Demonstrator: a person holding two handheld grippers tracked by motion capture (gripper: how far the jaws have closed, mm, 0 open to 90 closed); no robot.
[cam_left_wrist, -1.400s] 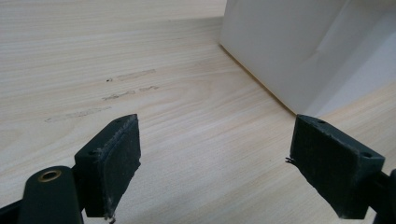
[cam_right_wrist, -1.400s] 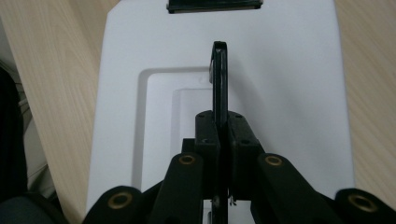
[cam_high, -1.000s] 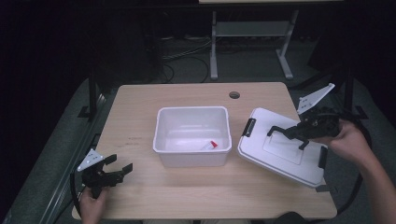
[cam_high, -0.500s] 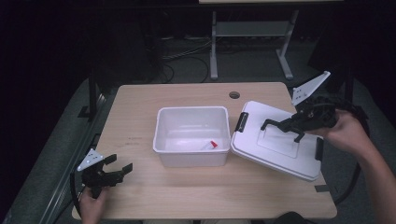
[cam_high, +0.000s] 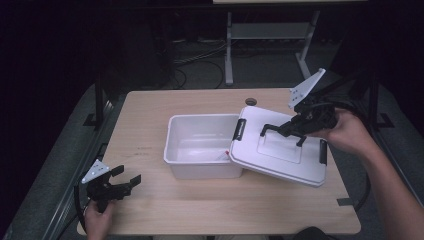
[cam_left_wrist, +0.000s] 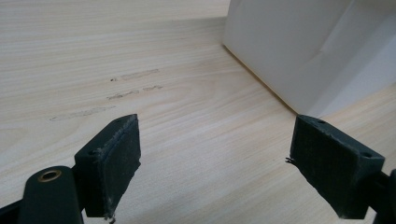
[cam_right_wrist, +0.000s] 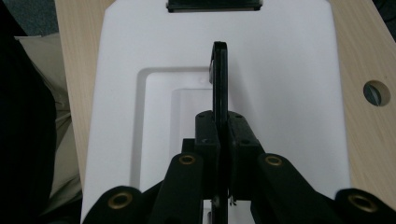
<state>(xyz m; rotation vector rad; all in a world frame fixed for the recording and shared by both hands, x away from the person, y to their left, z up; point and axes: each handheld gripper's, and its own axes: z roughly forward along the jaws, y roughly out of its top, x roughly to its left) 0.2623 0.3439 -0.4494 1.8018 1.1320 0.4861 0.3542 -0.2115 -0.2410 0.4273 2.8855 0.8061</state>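
Note:
A white plastic bin (cam_high: 176, 145) stands open at the middle of the wooden table. Its white lid (cam_high: 280, 155) hangs tilted, its left edge over the bin's right rim. My right gripper (cam_high: 295, 126) is shut on the lid's black handle (cam_high: 269, 128). In the right gripper view the handle (cam_right_wrist: 219, 74) stands edge-on between the closed jaws of the right gripper (cam_right_wrist: 219, 135), with the lid (cam_right_wrist: 289, 74) below. My left gripper (cam_high: 129, 183) rests open at the table's front left. The left gripper (cam_left_wrist: 215, 158) holds nothing and faces the bin's wall (cam_left_wrist: 289, 46).
The table (cam_high: 150, 115) has a round cable hole (cam_high: 250, 101) at its back edge. Black latches (cam_high: 239, 131) sit on the lid's short sides. A metal stand (cam_high: 230, 45) and cables lie on the floor beyond. A piece of tape (cam_high: 343, 201) marks the front right corner.
The right gripper has carried the lid up and to the left, from beside the bin to partly over its right rim. The left gripper has stayed put.

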